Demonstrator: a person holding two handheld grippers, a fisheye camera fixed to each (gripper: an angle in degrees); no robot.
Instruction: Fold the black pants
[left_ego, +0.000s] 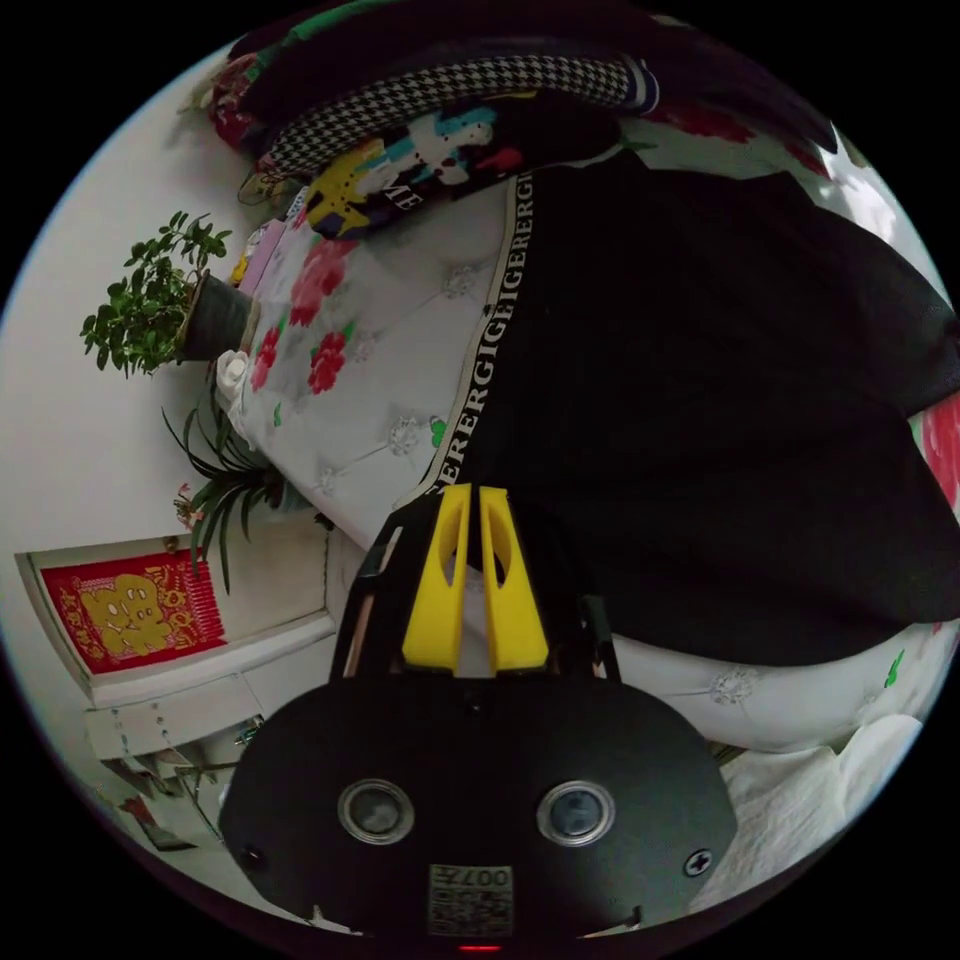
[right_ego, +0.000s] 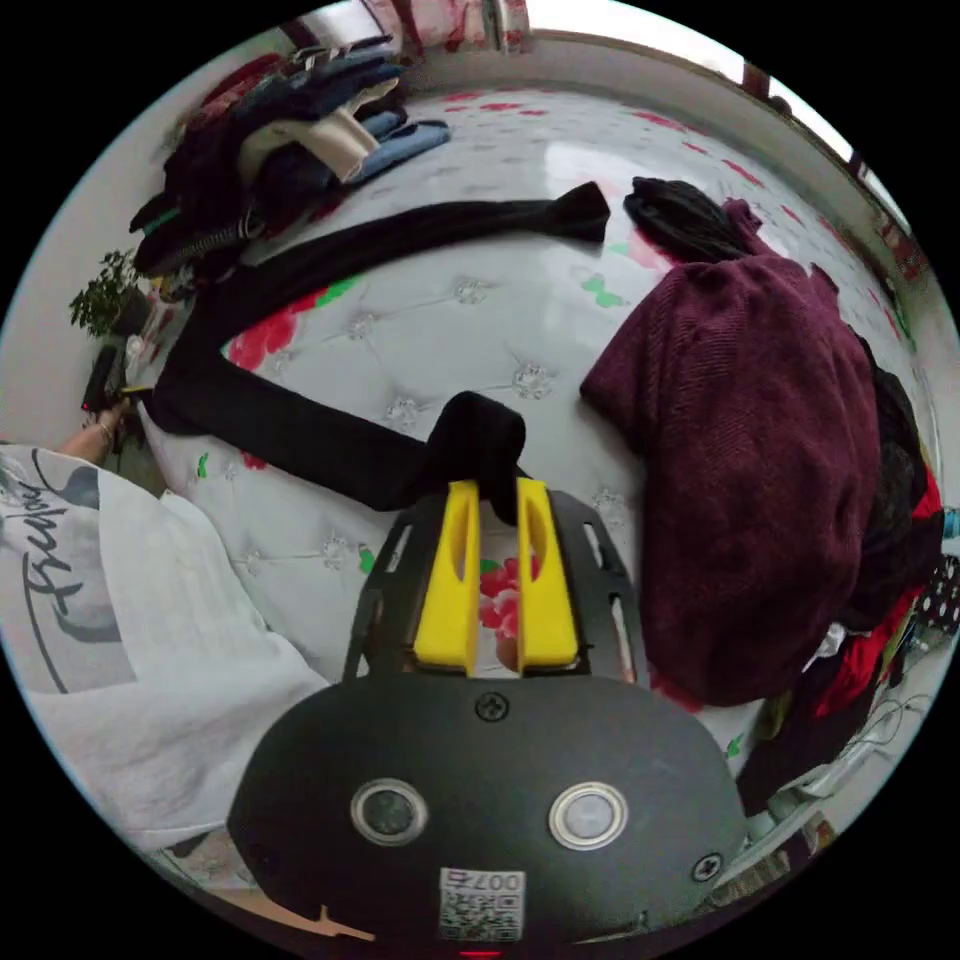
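To fold well, both tongs should lift evenly and keep the cloth tight. The black pants (right_ego: 300, 430) lie spread on the bed (right_ego: 560, 330). The right tongs (right_ego: 497, 487) are clenched on 1 leg end; the left tongs (left_ego: 476, 492) look clenched at the waistband edge.

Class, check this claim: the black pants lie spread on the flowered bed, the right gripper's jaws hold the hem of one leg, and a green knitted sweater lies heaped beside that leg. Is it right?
One detail is wrong: the knitted sweater is dark maroon, not green, as the right gripper view shows. The rest stands: the black pants lie spread on the flowered bed, and the right gripper holds one leg's hem.
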